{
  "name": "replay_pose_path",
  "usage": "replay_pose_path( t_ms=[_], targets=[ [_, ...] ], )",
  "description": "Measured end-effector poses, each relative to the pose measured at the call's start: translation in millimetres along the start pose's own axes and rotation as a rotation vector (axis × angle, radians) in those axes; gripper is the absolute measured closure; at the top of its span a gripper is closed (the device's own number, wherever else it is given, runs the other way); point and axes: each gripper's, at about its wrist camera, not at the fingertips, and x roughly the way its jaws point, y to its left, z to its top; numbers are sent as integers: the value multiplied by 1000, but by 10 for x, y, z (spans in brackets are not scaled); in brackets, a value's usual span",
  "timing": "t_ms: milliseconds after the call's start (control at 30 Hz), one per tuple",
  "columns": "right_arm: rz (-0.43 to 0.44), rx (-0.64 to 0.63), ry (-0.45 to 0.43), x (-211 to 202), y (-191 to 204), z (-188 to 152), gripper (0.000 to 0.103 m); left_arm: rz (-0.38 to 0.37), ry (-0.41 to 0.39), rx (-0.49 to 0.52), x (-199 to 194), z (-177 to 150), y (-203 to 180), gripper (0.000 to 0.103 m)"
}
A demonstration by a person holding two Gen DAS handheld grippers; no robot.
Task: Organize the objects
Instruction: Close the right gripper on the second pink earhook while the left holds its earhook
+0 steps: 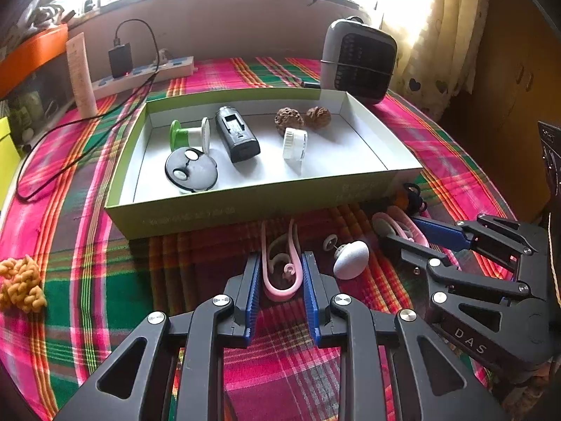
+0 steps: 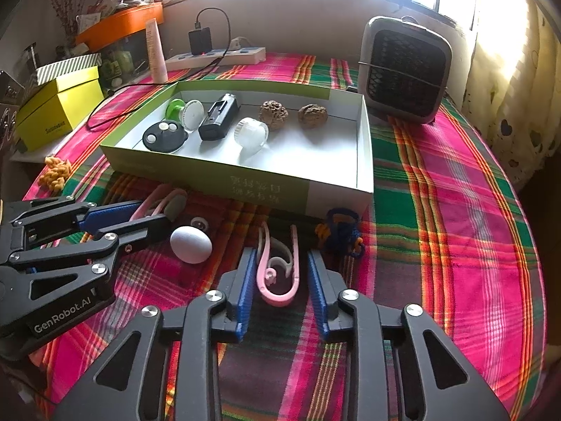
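Each of my grippers, left gripper (image 1: 280, 273) and right gripper (image 2: 278, 273), pinches a pink rubbery ear-hook loop (image 1: 280, 270) by the table's near edge; next, lift both into the shallow green cardboard box (image 1: 245, 207).

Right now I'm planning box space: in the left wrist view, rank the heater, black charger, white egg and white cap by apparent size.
1. heater
2. black charger
3. white egg and white cap: they look alike, and the egg lies nearer the camera, so unranked.

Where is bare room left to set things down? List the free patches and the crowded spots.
Free: in the box, the right-front floor between white cap, walnuts and right wall; the cloth right of the box, before the fan. Crowded: the box's left half, and the strip before it, with pink clips, white egg, left gripper, right gripper.
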Motion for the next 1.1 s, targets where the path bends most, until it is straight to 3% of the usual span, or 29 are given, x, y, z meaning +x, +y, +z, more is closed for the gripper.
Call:
replay_pose_path(
  t_ms=[1100],
  targets=[
    [3,28,-9,-77,23,-69,78,2,-33,-26,-135,-59,53,82]
  ],
)
